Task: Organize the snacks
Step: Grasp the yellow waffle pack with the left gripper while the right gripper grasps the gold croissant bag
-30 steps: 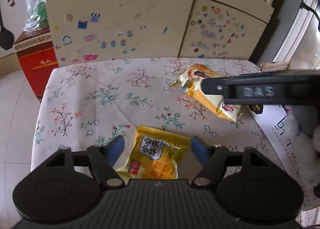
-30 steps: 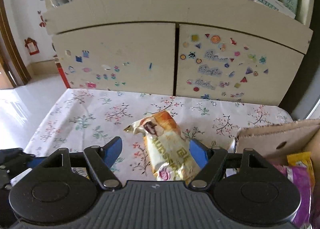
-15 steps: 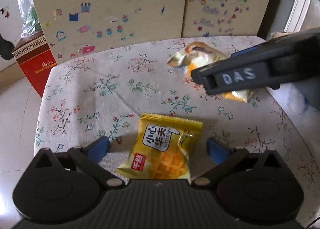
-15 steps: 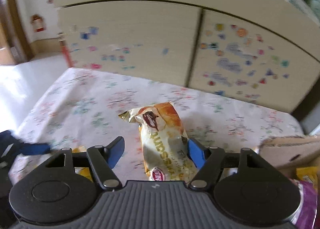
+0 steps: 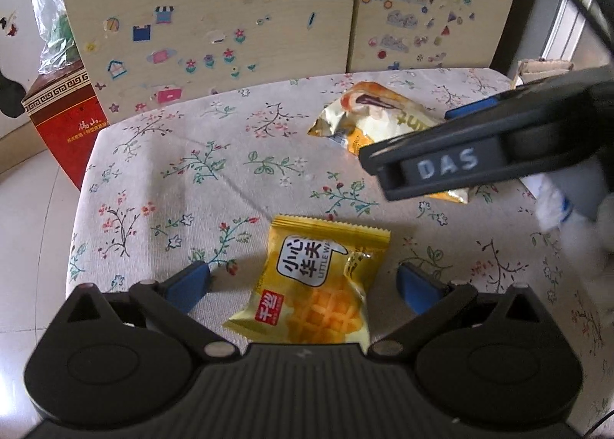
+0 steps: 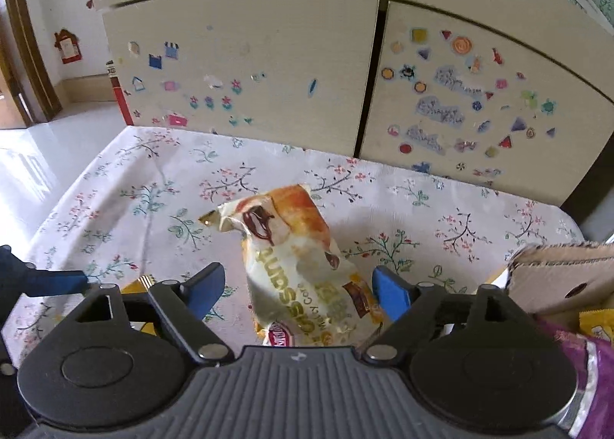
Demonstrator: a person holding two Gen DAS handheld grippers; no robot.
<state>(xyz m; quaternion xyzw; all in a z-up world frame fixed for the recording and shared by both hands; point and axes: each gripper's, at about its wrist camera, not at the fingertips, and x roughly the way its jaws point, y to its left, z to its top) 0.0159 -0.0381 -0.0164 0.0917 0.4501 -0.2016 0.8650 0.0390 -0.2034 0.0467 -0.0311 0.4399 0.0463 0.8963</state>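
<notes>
Your left tongs (image 5: 303, 283) stand wide around the yellow waffle packet (image 5: 312, 285), gripping nothing. Your right tongs (image 6: 299, 291), jaws just opening, straddle the croissant packet (image 6: 299, 266) left of the cardboard box (image 6: 560, 278). Lower both, then squeeze mid-packet.

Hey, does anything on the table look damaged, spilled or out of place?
Nothing spilled or torn. The waffle packet and the croissant packet both lie flat and sealed on the floral tablecloth, each between open jaws. The croissant packet's far end is crumpled, nothing more.
</notes>
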